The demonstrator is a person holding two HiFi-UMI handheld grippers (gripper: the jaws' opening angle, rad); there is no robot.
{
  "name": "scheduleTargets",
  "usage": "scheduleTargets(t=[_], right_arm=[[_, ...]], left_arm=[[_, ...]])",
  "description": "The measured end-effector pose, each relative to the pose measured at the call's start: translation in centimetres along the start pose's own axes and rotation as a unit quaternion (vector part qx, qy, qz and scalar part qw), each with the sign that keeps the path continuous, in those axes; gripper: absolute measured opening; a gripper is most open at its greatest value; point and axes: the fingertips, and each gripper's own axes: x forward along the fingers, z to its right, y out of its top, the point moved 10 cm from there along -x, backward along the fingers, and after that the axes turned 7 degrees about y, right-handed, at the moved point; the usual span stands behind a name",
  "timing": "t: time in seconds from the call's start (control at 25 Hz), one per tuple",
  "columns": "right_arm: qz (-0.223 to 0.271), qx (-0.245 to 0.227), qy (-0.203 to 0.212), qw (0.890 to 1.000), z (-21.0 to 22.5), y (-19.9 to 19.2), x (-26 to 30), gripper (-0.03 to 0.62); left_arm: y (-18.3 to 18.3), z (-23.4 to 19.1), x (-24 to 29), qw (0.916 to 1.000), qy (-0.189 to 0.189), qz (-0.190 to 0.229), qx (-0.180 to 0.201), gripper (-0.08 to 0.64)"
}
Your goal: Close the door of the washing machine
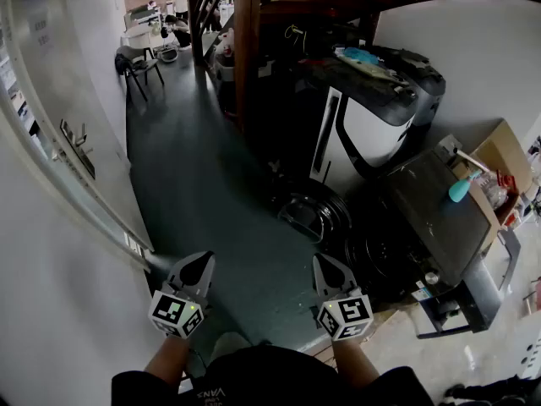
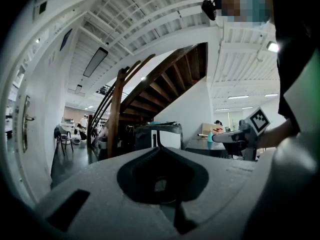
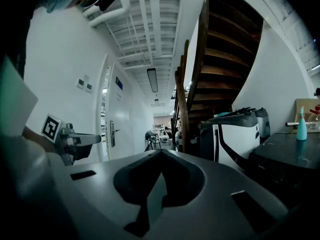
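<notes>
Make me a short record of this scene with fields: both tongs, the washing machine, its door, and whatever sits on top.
left tongs: shut, empty, held low in front of the person
right tongs: shut, empty, beside the left, touching nothing
washing machine: dark front-loader at the right
door: round, appears swung open to the left
on top: teal bottle, upright near the far edge
task: door not yet closed
</notes>
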Motion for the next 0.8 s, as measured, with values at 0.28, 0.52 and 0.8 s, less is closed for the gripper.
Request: scheduleTargets(t=[0.28, 0.52, 0.8], right_arm=[[0.017, 0.029, 0.003, 0.999, 0.8, -1.6, 0.9, 0.117], [0.018, 0.036, -0.021, 0.999, 1.0, -2.1, 4.2, 0.173], [0.009, 0.035, -0.078, 0.996, 0.8, -1.0, 9.8, 0.173]], left_arm=[[-1.4, 0.6, 1.3, 0.9993, -0.033, 0.007, -0.017, 0.184], [-2.6, -2.8, 4.4, 0.9977, -0.063, -0.007, -0.026, 0.213], [-2.3, -10.0, 10.4, 0.9918, -0.123, -0.015, -0.030, 0.229]])
